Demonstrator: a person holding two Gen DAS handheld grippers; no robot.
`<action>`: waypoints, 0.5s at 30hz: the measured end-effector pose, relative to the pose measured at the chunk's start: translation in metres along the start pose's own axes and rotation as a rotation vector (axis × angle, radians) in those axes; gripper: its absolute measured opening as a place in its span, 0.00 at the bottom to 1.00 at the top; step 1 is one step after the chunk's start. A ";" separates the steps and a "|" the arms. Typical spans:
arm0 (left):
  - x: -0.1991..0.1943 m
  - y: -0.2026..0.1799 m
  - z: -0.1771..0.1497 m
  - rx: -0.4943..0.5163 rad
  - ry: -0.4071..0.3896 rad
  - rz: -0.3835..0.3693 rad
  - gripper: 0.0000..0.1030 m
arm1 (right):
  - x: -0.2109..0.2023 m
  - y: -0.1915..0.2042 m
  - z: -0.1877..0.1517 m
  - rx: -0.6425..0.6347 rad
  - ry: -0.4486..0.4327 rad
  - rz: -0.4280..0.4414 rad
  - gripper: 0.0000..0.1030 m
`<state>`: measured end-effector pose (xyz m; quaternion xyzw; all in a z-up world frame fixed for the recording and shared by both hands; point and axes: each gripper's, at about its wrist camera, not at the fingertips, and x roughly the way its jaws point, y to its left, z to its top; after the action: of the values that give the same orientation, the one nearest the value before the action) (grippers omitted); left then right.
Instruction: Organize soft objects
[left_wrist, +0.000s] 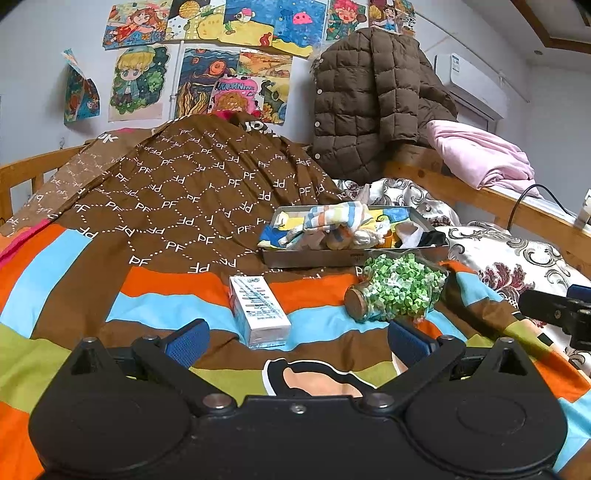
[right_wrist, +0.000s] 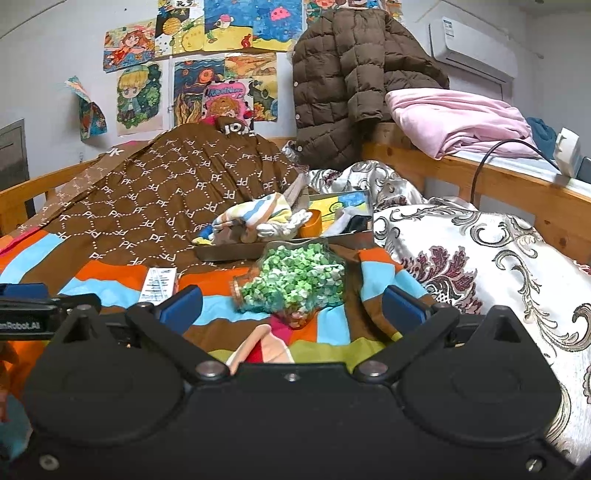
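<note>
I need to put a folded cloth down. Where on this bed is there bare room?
Free: the striped quilt left of the white carton, and the brown PF cover behind it. Crowded: the metal tray piled with cloths, with the jar of green bits lying right in front of it.

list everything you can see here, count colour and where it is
metal tray: 1, grey, on the bed behind the jar
soft cloth items: a pile, striped pastel and white, in the tray
glass jar: 1, clear with green and white paper bits, cork lid, lying on its side
carton: 1, white and pale blue, lying on the striped quilt
quilt: 1, orange, blue, brown and green stripes, covering the bed
puffer jacket: 1, brown, hung at the bed corner
blanket: 1, pink, on the wooden rail
drawings: many, multicoloured, on the wall
left gripper: open, empty
right gripper: open, empty
</note>
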<state>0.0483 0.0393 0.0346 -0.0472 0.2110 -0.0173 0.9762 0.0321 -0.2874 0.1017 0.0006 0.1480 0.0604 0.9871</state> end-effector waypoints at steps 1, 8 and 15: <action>0.000 0.000 0.000 -0.002 0.002 0.001 0.99 | 0.000 0.001 0.000 -0.004 0.002 0.003 1.00; 0.001 0.003 -0.011 -0.008 0.024 0.011 0.99 | 0.007 0.007 -0.014 -0.008 0.040 0.019 1.00; 0.002 0.006 -0.018 -0.031 0.041 0.021 0.99 | 0.016 0.006 -0.029 0.004 0.066 0.032 1.00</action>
<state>0.0431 0.0433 0.0165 -0.0599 0.2318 -0.0050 0.9709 0.0378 -0.2797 0.0696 0.0028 0.1806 0.0756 0.9806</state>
